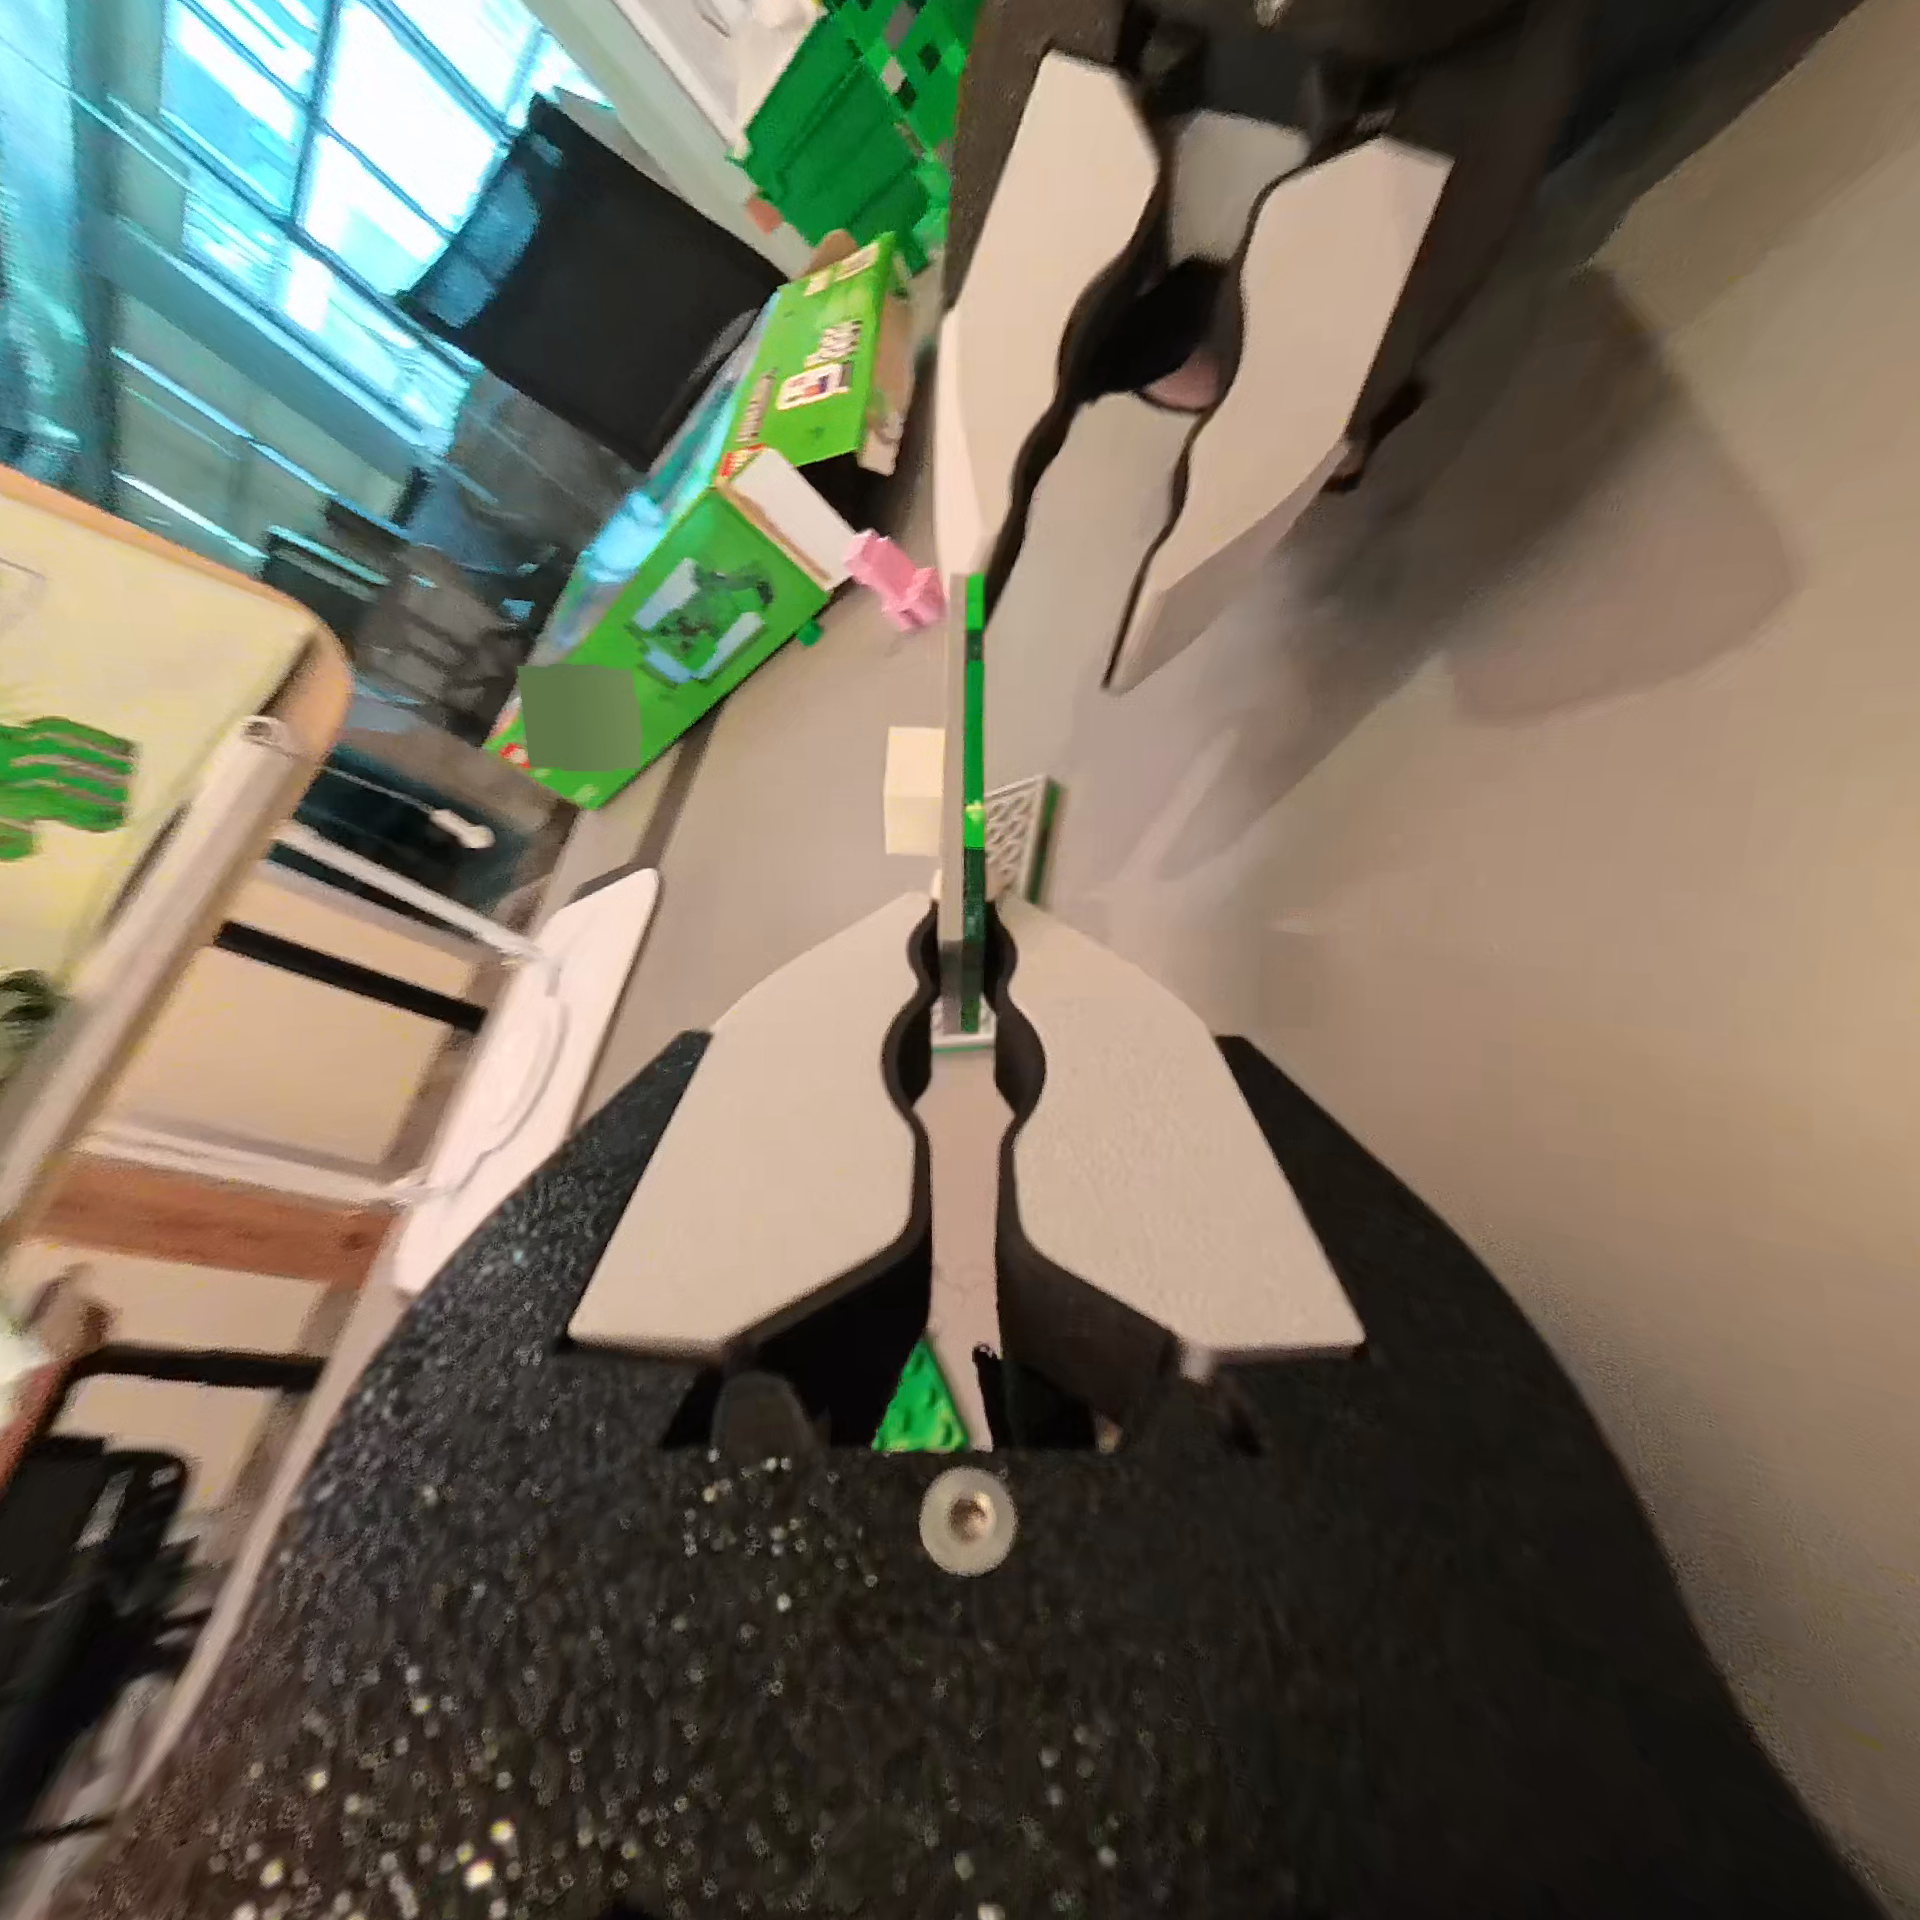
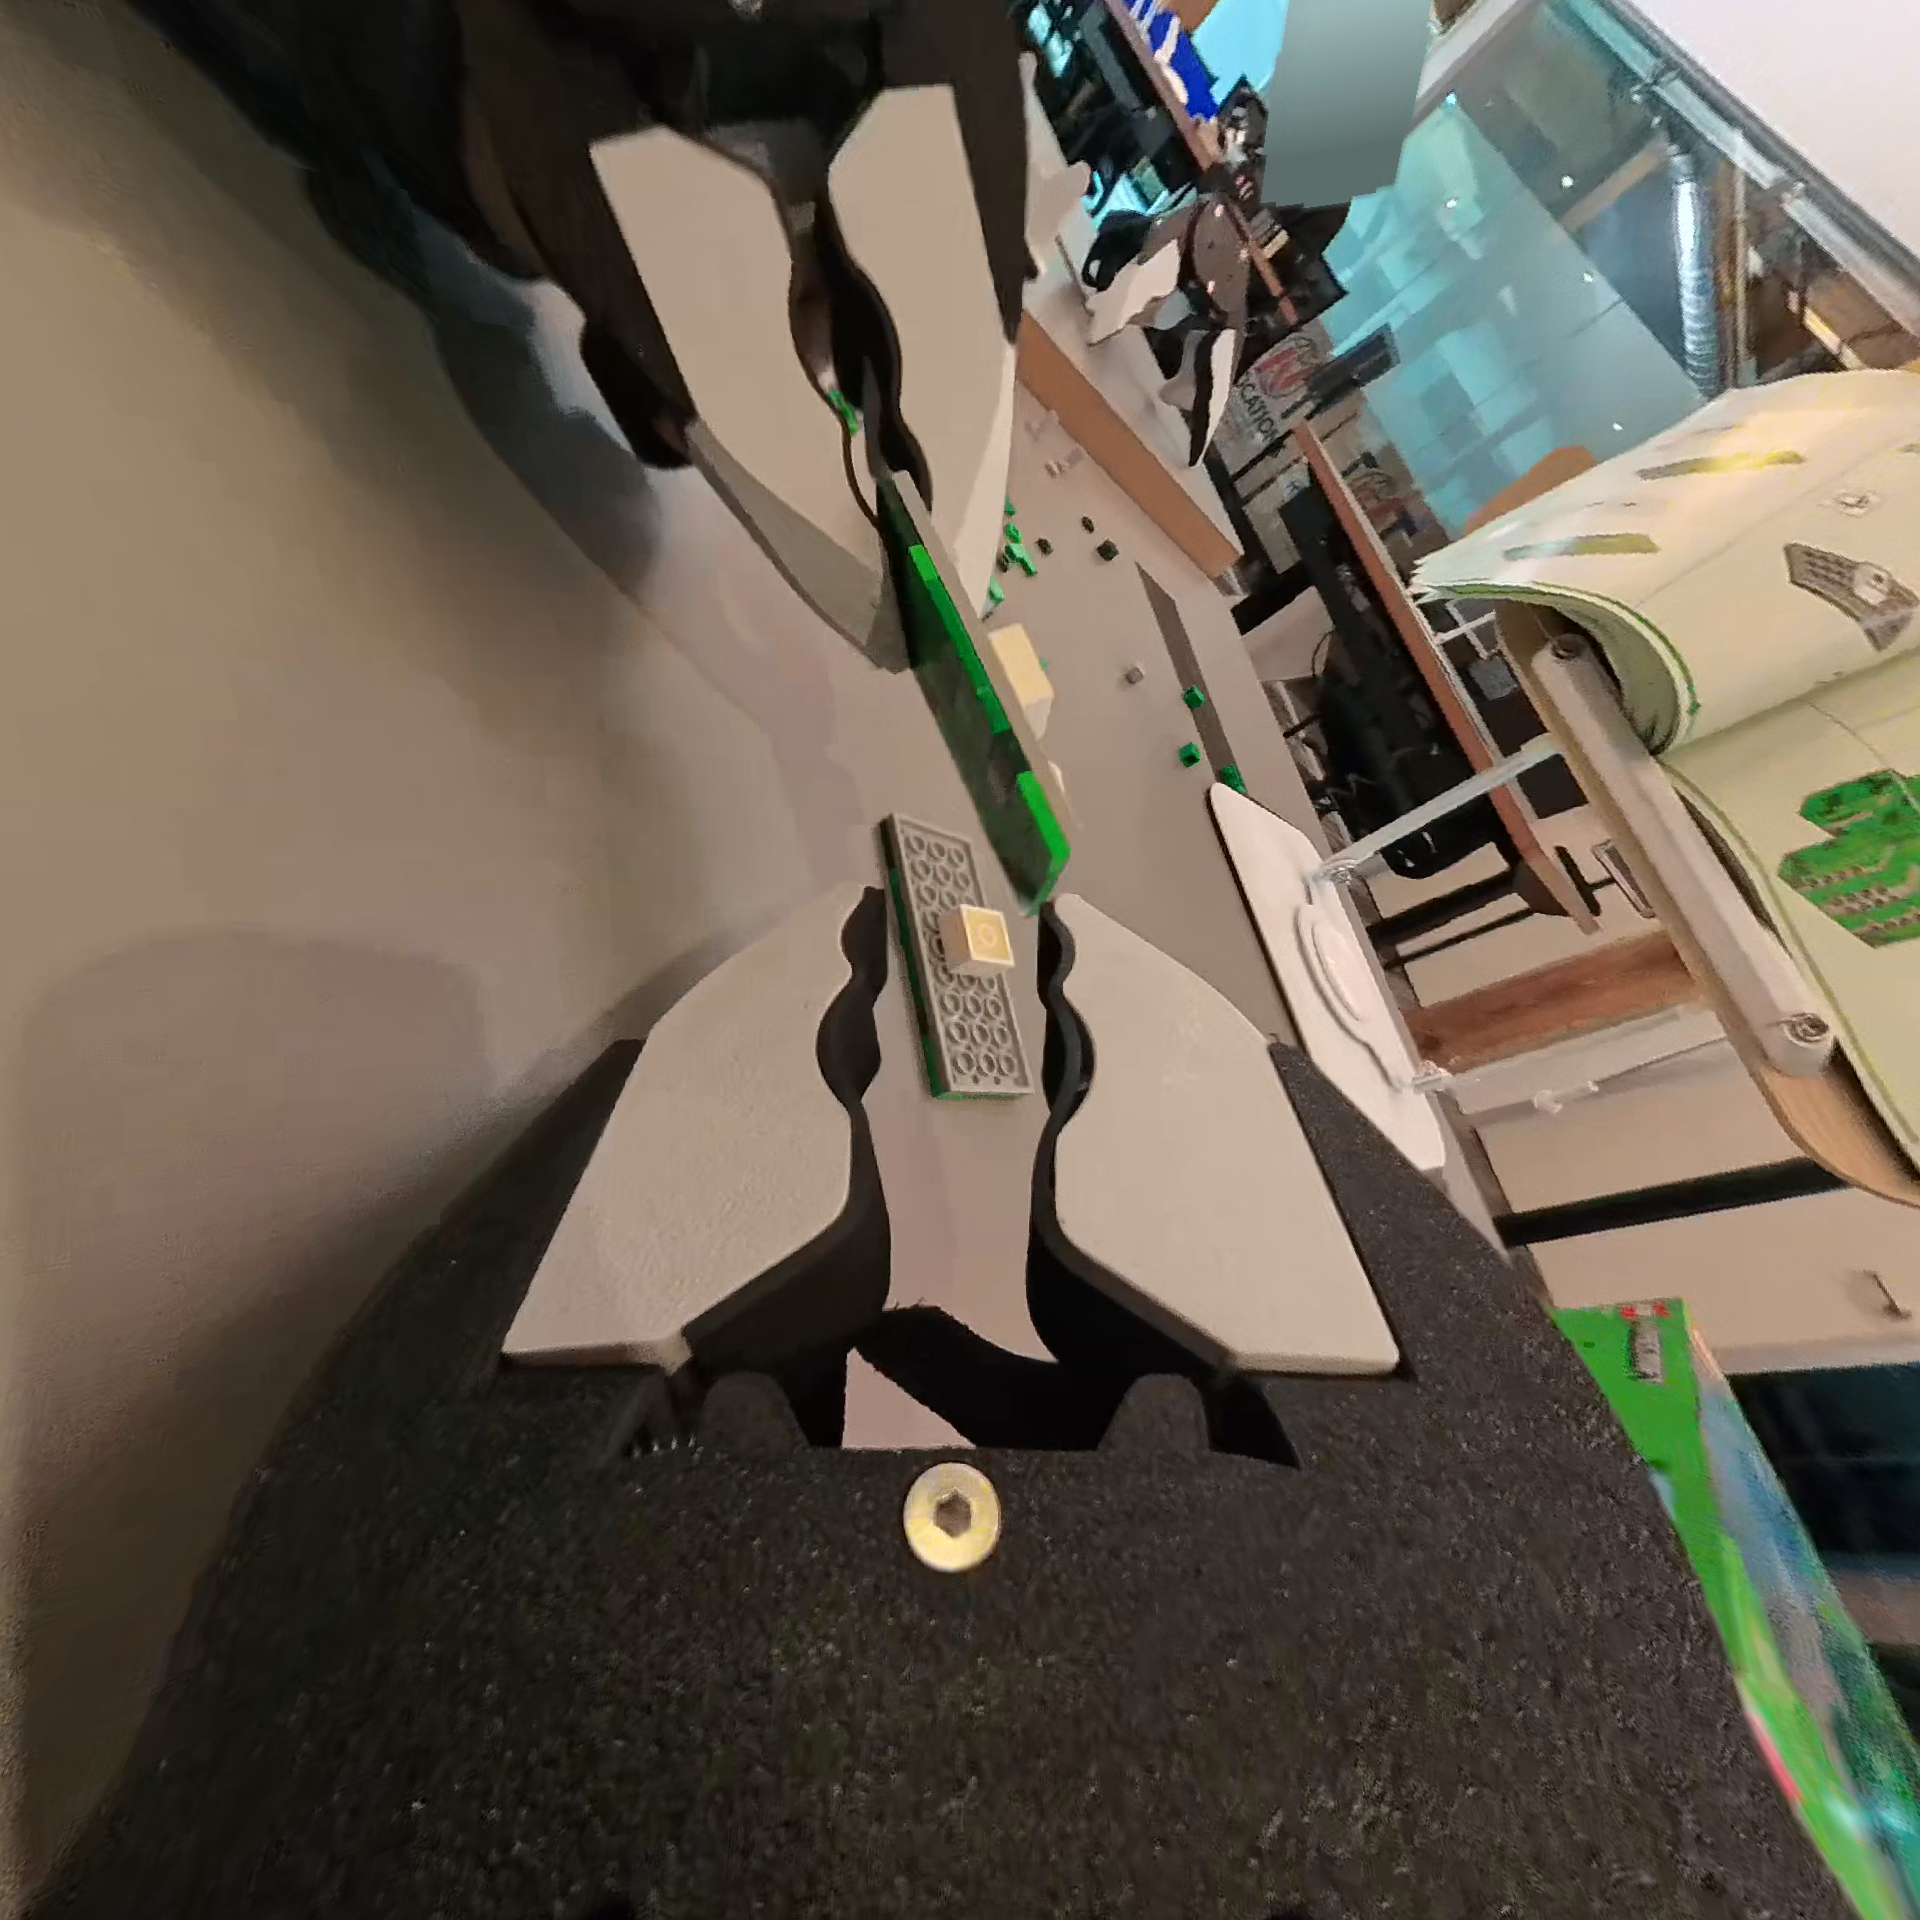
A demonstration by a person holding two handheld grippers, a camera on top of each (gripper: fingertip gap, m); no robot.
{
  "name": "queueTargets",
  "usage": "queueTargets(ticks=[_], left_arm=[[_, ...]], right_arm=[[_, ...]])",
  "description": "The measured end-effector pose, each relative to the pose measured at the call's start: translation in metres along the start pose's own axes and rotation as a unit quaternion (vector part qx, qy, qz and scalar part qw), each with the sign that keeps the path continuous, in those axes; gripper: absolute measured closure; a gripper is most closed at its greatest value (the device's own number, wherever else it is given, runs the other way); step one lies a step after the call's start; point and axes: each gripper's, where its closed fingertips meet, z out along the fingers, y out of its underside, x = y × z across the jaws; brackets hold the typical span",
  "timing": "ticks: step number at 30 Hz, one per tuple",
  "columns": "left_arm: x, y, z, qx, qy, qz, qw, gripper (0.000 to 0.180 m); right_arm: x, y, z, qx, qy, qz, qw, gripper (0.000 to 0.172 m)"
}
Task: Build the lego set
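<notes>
My left gripper (image 1: 968,914) is shut on a long thin green-and-grey plate (image 1: 971,727), seen edge-on and sticking out ahead of the pads. A cream block (image 1: 914,790) sits on its grey side. The right wrist view shows this gripper (image 2: 883,468) holding the plate (image 2: 977,717) slanted above the table. My right gripper (image 2: 956,899) is open. A grey plate with a green layer (image 2: 961,987) lies on the table between its fingers, apart from both pads. A small tan cube (image 2: 982,935) rests on it. The grey plate also shows in the left wrist view (image 1: 1023,831).
Green boxes (image 1: 686,623) and a pink brick (image 1: 899,587) lie on the grey table (image 1: 1455,1039). A white stand base (image 2: 1320,935) holds an open booklet (image 2: 1714,582). Small green bricks (image 2: 1195,707) are scattered beyond the plates. Green crates (image 1: 852,125) stand at the back.
</notes>
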Motion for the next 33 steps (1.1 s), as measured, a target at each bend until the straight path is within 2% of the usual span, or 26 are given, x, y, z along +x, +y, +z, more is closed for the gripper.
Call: queueTargets(ticks=[5, 10, 12, 13, 14, 15, 17, 20, 23, 25, 28, 33], left_arm=[[-0.003, 0.011, -0.007, -0.01, -0.026, 0.033, 0.999, 0.174], [0.005, 0.019, -0.015, -0.015, -0.005, 0.049, 0.999, 0.174], [0.009, 0.015, -0.017, -0.009, 0.002, 0.06, 0.998, 0.174], [0.011, 0.012, -0.018, -0.001, 0.007, 0.065, 0.998, 0.174], [0.013, 0.01, -0.018, 0.006, 0.01, 0.066, 0.998, 0.174], [0.014, 0.008, -0.019, 0.01, 0.014, 0.065, 0.998, 0.174], [0.016, 0.005, -0.02, 0.018, 0.021, 0.06, 0.998, 0.174], [0.018, 0.001, -0.02, 0.034, 0.035, 0.044, 0.998, 0.174], [0.017, -0.004, -0.022, 0.051, 0.038, 0.025, 0.998, 0.175], [0.016, -0.005, -0.024, 0.063, 0.042, 0.012, 0.997, 0.175], [0.017, -0.007, -0.025, 0.072, 0.049, 0.008, 0.996, 0.174], [0.014, -0.01, -0.026, 0.077, 0.033, 0.013, 0.996, 0.172]], right_arm=[[-0.005, -0.005, -0.002, 0.012, -0.001, 0.041, 0.999, 0.139], [0.002, -0.004, -0.005, 0.018, 0.022, 0.084, 0.996, 0.139], [-0.005, -0.009, -0.004, 0.023, -0.018, 0.098, 0.995, 0.139], [-0.013, -0.013, -0.004, 0.025, -0.065, 0.116, 0.991, 0.138], [-0.018, -0.016, -0.004, 0.023, -0.097, 0.146, 0.984, 0.13], [-0.019, -0.019, -0.004, 0.022, -0.115, 0.167, 0.979, 0.12], [-0.015, -0.024, -0.005, 0.02, -0.107, 0.149, 0.983, 0.12], [-0.014, -0.027, -0.003, -0.003, -0.068, 0.066, 0.995, 0.129], [-0.025, -0.027, 0.002, -0.02, -0.068, 0.025, 0.997, 0.134], [-0.021, -0.027, 0.004, -0.023, -0.048, 0.002, 0.999, 0.145], [-0.016, -0.028, 0.003, -0.02, -0.02, -0.013, 1.0, 0.163], [-0.019, -0.027, 0.002, -0.016, -0.026, -0.012, 0.999, 0.165]])
